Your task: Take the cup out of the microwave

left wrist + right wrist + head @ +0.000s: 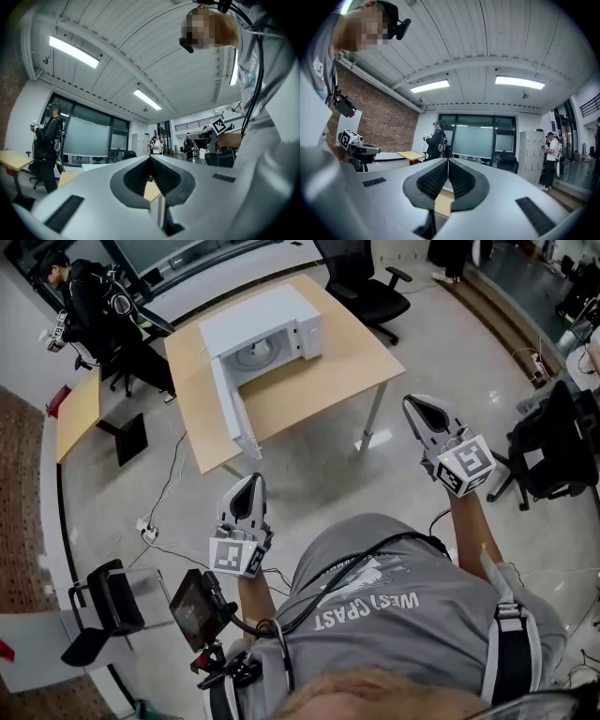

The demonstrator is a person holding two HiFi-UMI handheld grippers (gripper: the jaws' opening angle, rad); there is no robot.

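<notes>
A white microwave (265,330) stands on a wooden table (352,362) several steps ahead, its door (231,414) swung open toward me. Inside I see only the glass turntable (253,354); no cup shows in any view. My left gripper (254,481) is held out over the floor, well short of the table, with its jaws shut and nothing between them (151,160). My right gripper (413,405) is raised to the right of the table's corner, also shut and empty (448,161). Both point roughly level toward the table.
A black office chair (362,281) stands behind the table. A person (90,302) holding grippers stands at the far left by a second wooden table (79,414). Cables (157,532) lie on the floor. Another black chair (553,444) is at my right, and one (101,611) at lower left.
</notes>
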